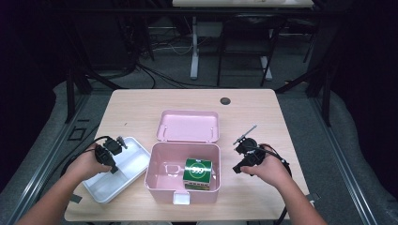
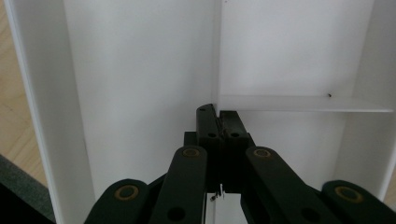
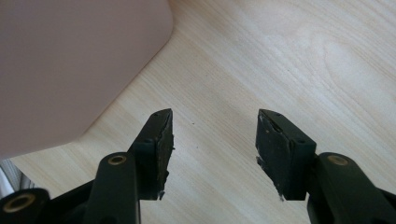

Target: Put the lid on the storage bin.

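Observation:
An open pink box (image 1: pixel 155 183) stands at the table's middle front with its lid (image 1: pixel 187 125) laid back behind it. Inside, at the right, sits a green carton (image 1: pixel 197 172) with white print. A white divided tray (image 1: pixel 105 190) lies to the box's left. My left gripper (image 1: pixel 113 168) reaches into it, and in the left gripper view the gripper (image 2: pixel 218 114) is pinched together on the tray's thin inner wall (image 2: pixel 217 56). My right gripper (image 1: pixel 237 168) hovers just right of the box. In the right gripper view that gripper (image 3: pixel 215 135) stands open over bare wood, beside the pink box's rounded corner (image 3: pixel 70 70).
The light wooden table (image 1: pixel 263 117) has a small dark hole (image 1: pixel 225 101) near its far edge. Cables trail from both grippers. Dark frames and desk legs stand on the floor beyond the table.

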`<state>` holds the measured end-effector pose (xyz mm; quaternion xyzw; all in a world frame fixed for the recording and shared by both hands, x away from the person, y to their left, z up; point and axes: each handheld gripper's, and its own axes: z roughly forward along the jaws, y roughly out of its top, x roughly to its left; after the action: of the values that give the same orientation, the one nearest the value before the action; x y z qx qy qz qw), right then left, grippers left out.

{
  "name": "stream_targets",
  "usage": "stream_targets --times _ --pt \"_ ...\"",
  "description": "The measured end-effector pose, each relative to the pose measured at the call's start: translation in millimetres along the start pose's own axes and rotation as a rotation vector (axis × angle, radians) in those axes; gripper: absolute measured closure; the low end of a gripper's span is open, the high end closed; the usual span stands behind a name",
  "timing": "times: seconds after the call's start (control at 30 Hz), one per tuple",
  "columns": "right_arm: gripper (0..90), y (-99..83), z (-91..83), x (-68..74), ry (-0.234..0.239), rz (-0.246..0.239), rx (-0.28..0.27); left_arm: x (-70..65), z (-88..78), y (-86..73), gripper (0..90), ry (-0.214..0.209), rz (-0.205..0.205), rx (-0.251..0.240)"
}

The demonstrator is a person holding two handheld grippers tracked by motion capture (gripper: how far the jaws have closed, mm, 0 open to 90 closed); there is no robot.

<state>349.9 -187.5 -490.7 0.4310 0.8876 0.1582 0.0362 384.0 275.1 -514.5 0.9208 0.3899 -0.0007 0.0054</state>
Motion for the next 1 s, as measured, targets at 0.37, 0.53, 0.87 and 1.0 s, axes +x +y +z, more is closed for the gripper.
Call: stream_targets --times 0.37,0.53,0.87,1.0 --pt "46.1 -0.9 -2.0 -1.2 -0.005 0.006 0.003 4.5 -48.4 -12.6 89.4 0.018 0.039 -0.048" --pt "46.1 -0.9 -2.4 -1.8 -0.008 0.004 0.002 3.2 -76.7 -15.7 89.4 0.013 0.072 -0.078" --pt "45.9 -0.6 -2.7 -2.5 -0.009 0.004 0.007 -16.1 -120.1 -9.4 89.5 0.000 0.245 -0.102" --pt "45.7 -0.8 -3.6 -2.4 -0.009 0.004 0.008 -25.4 -128.2 -3.0 89.5 -0.001 0.300 -0.094"
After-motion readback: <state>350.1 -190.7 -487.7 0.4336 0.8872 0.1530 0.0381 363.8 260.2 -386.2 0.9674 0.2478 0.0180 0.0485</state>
